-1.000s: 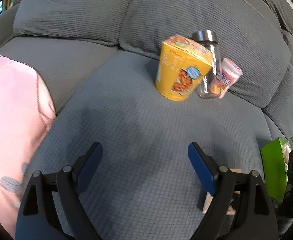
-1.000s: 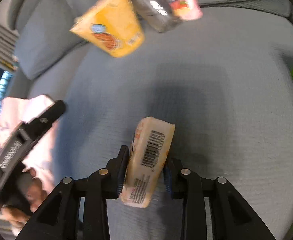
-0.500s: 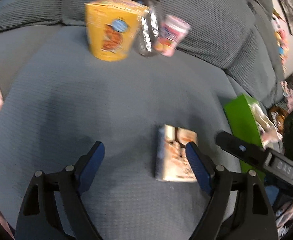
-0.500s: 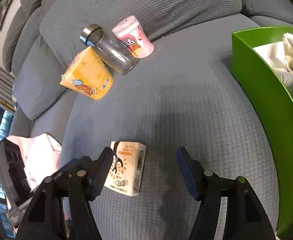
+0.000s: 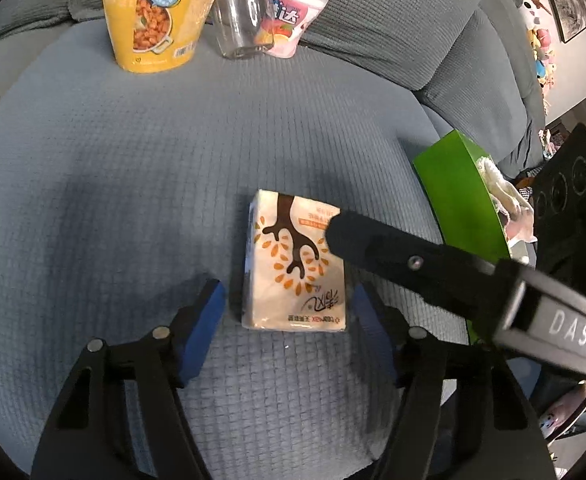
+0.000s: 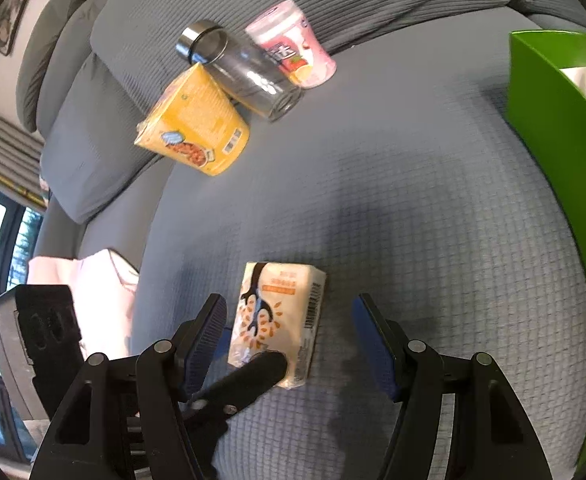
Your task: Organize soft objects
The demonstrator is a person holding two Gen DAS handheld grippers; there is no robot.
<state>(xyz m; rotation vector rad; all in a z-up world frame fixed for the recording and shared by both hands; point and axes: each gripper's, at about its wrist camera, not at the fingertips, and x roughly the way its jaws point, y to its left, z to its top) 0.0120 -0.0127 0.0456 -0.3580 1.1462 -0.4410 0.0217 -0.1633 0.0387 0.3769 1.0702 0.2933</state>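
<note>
A cream tissue pack (image 5: 293, 264) with a brown tree print lies flat on the grey sofa seat (image 5: 113, 200). My left gripper (image 5: 287, 300) straddles its near end. Its jaws are closing, and a small gap still shows between each blue pad and the pack. One black finger (image 5: 393, 248) of the right gripper crosses over the pack's right side. In the right wrist view the pack (image 6: 281, 308) lies between the fingers of my right gripper (image 6: 291, 312), close to the left one. That gripper is open and holds nothing. A left gripper finger (image 6: 257, 370) reaches over the pack's near corner.
A yellow noodle cup (image 5: 153, 16), a clear glass bottle (image 5: 241, 12) and a pink container (image 5: 293, 12) stand against the back cushion. A green box (image 5: 461, 208) holding cloths sits at the right. A pink cloth (image 6: 101, 288) lies at the left.
The right gripper opened, left the tissue pack lying on the seat and drew back a little. The left gripper swung right and down over the pack, and its fingers came closer together.
</note>
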